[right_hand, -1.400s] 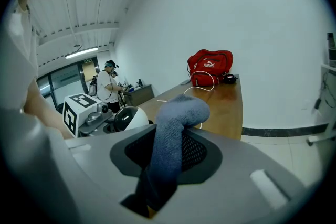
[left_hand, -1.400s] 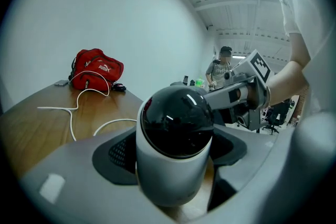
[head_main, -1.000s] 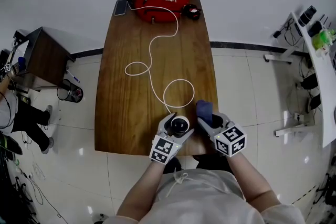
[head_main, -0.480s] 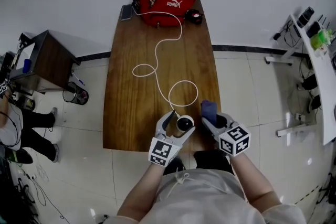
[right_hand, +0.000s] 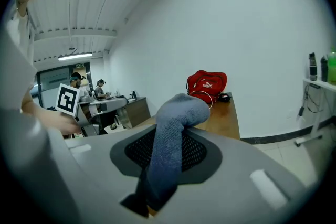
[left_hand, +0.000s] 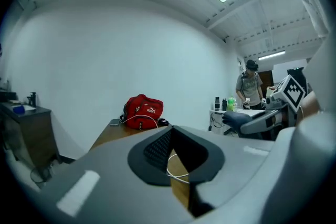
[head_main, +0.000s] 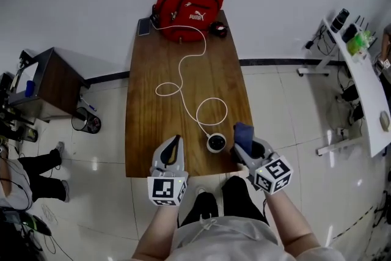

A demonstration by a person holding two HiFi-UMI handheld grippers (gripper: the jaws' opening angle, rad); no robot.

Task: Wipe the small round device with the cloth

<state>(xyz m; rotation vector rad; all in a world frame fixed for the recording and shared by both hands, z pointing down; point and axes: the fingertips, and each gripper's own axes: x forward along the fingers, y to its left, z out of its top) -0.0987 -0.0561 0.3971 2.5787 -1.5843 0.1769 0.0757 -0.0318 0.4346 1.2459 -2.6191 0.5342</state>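
The small round device (head_main: 215,142), a white ring around a black dome, sits on the brown wooden table (head_main: 146,113) close to its near edge. A thin white cable (head_main: 181,77) runs from it in loops up the tabletop to a red fabric bag (head_main: 186,3) at the far end, where a dark phone (head_main: 143,26) lies just beside the bag. The folded blue-grey cloth (head_main: 243,133) stands just to the right of the device, clamped between the jaws of the right gripper (head_main: 245,145), its free end rising above them. The left gripper (head_main: 175,142) rests to the left of the device, apart from it, with its jaws pressed together and nothing between them.
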